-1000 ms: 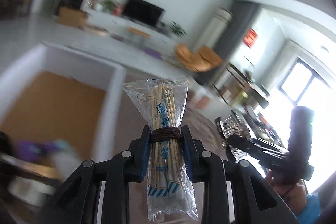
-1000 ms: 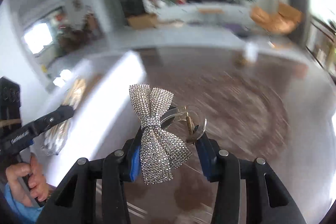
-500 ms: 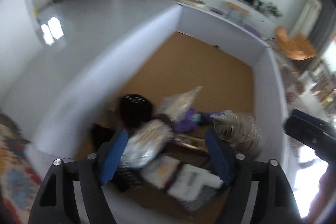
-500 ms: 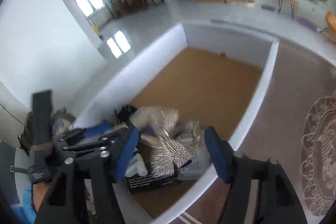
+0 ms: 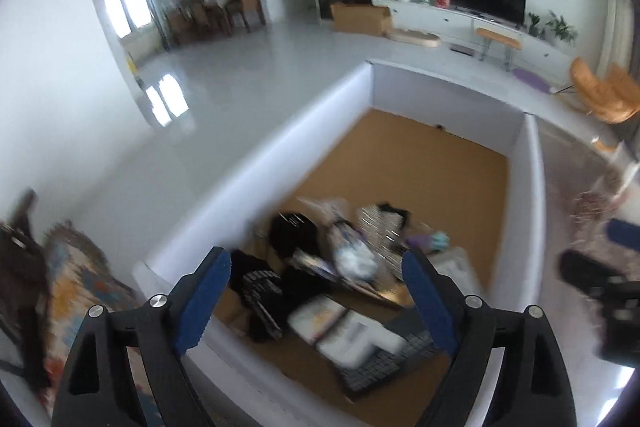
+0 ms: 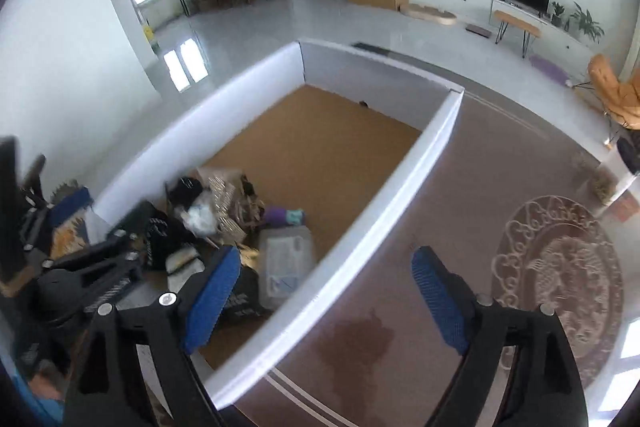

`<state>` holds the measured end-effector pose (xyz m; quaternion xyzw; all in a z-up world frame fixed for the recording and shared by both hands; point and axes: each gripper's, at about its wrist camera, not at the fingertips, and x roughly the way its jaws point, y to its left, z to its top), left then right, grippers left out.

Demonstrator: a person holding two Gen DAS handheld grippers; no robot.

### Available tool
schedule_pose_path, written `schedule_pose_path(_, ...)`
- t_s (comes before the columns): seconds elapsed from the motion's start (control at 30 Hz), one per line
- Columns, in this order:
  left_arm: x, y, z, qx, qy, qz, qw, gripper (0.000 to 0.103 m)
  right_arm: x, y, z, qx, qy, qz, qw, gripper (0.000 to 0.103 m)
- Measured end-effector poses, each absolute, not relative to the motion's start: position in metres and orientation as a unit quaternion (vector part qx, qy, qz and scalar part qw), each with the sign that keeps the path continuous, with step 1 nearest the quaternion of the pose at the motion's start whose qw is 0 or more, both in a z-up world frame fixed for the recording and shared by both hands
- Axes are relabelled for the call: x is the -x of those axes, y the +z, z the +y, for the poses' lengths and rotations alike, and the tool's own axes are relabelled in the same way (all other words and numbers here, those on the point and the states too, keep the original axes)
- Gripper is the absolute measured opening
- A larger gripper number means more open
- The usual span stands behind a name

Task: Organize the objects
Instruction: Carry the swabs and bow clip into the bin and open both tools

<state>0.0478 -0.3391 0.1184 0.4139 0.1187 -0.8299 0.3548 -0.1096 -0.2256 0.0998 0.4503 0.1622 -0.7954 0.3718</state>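
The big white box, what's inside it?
The white box holds a jumbled pile at its near end: black items, a clear plastic packet, something purple. Beyond lies bare brown floor. Whatever is under the pile is hidden.

The white-walled box (image 6: 404,183) has a bare brown floor across its far half — free room down to the far corners. Its near-left corner is crowded by a pile of packets and dark items (image 6: 224,223), heaped against the left wall. The brown rug (image 6: 460,227) along the box's right wall lies open — only the wall itself bars a sideways pass.
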Motion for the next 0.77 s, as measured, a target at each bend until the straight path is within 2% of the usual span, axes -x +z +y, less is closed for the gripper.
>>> schedule_pose_path(0.2,-0.051,0.124,-0.335,-0.406,-0.824,0.084,0.385,0.087,0.09,0.108,-0.23,-0.456,-0.787,0.192,0.369,0.088)
schedule_pose_path(0.63,-0.05,0.111,-0.348,-0.42,-0.821,0.119,0.367,0.087,0.077,0.106,-0.24,-0.451,-0.781,0.208,0.378,0.088)
schedule_pose_path(0.77,-0.058,0.117,-0.344,-0.382,-0.833,0.104,0.386,0.088,0.077,0.103,-0.241,-0.454,-0.781,0.203,0.378,0.088)
